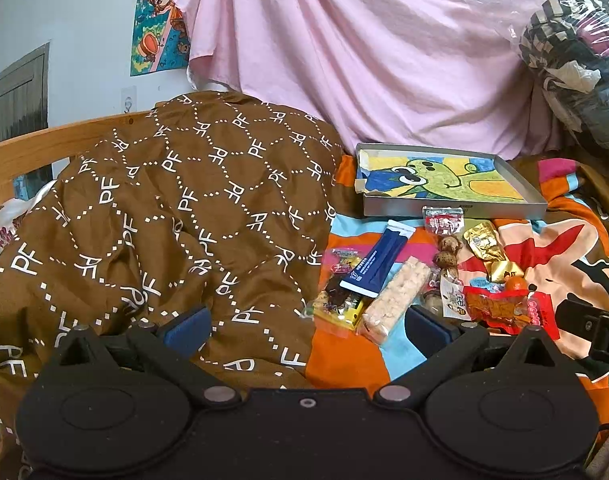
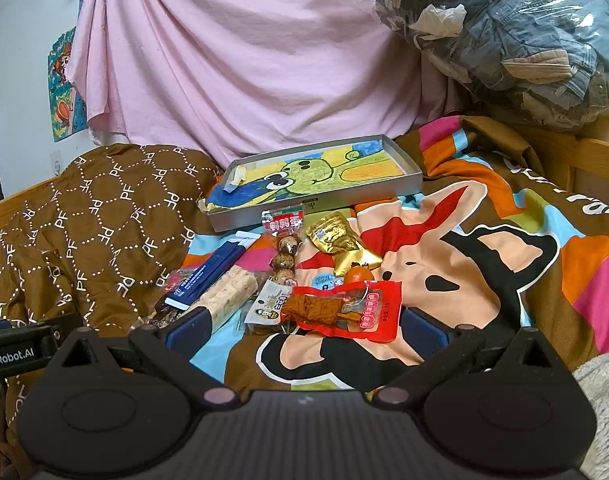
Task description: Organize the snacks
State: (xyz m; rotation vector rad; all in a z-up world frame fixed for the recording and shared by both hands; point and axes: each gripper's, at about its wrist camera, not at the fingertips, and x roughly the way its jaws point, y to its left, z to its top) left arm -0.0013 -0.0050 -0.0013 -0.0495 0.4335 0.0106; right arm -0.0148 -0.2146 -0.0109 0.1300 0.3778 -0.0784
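One tray [image 2: 316, 200], two gold packets [image 2: 333, 234], one blue sachet [image 2: 208, 276], one red packet [image 2: 344, 310]

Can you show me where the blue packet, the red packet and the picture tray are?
blue packet [image 1: 378, 263], left wrist view, middle of its dark blue face.
red packet [image 2: 356, 310], right wrist view, middle of the wrapper.
tray [image 2: 312, 210], right wrist view, on its grey front wall.
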